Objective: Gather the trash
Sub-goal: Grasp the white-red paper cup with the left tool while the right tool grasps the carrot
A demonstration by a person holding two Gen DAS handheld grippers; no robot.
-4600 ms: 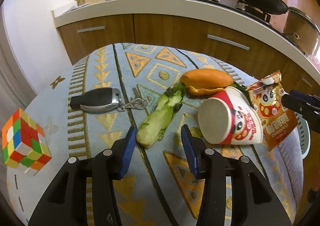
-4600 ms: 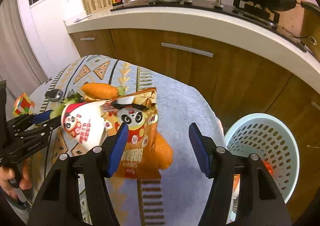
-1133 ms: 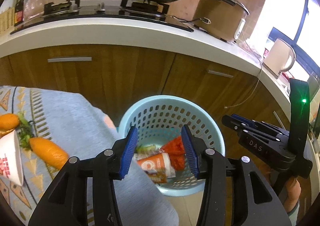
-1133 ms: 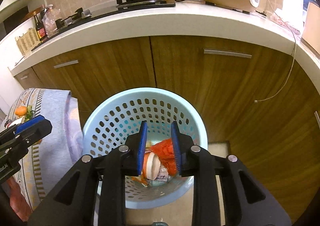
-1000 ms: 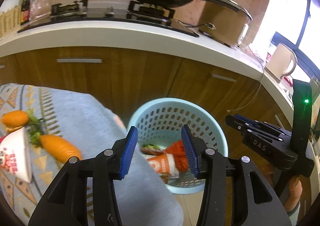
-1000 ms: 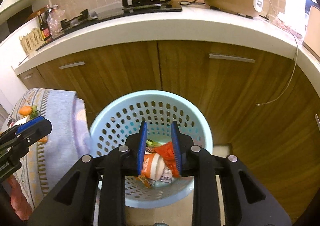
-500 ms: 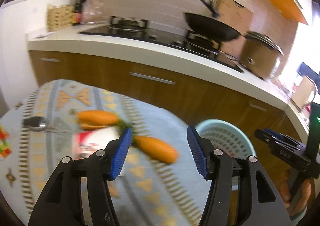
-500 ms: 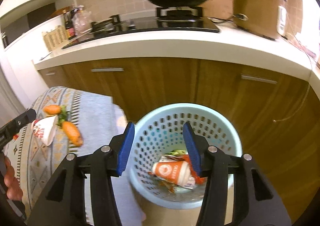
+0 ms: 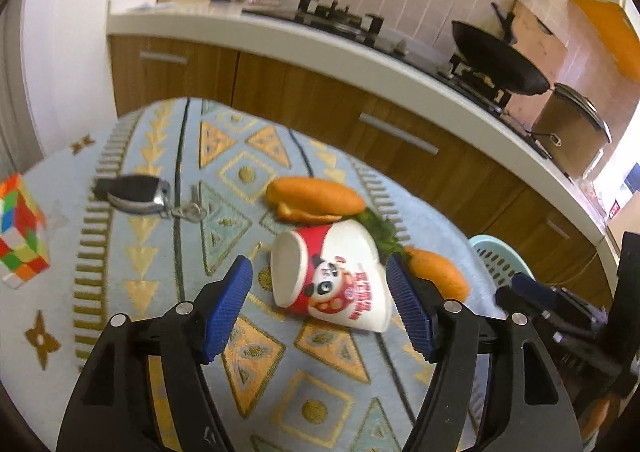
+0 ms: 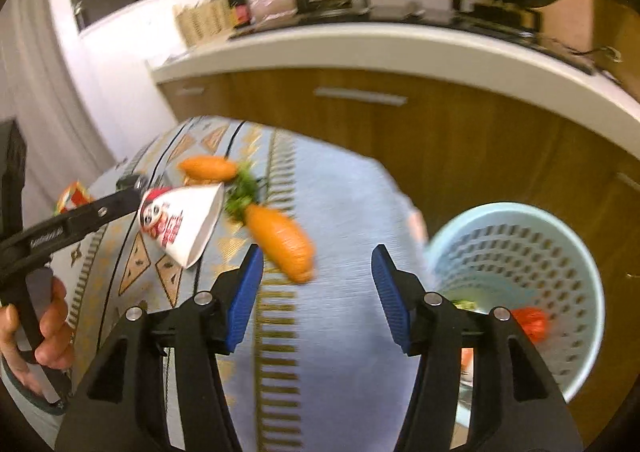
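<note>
A red-and-white panda noodle cup (image 9: pixel 332 276) lies on its side on the patterned tablecloth (image 9: pixel 240 364). My left gripper (image 9: pixel 320 312) is open, its blue pads on either side of the cup, a little short of it. The cup also shows in the right wrist view (image 10: pixel 180 223). My right gripper (image 10: pixel 316 296) is open and empty above the cloth, near an orange carrot (image 10: pixel 280 244). The light blue perforated bin (image 10: pixel 516 292) stands right of the table and holds an orange cup and red wrapper.
A bread roll (image 9: pixel 316 199), leafy greens (image 9: pixel 380 232) and a carrot (image 9: pixel 436 272) lie behind the cup. A car key (image 9: pixel 136 195) and a Rubik's cube (image 9: pixel 20 236) lie at the left. The kitchen counter (image 9: pixel 360 55) with stove and wok runs behind.
Both grippers have swung left from above the bin back over the table. My left gripper now frames the noodle cup. My right gripper has opened wider.
</note>
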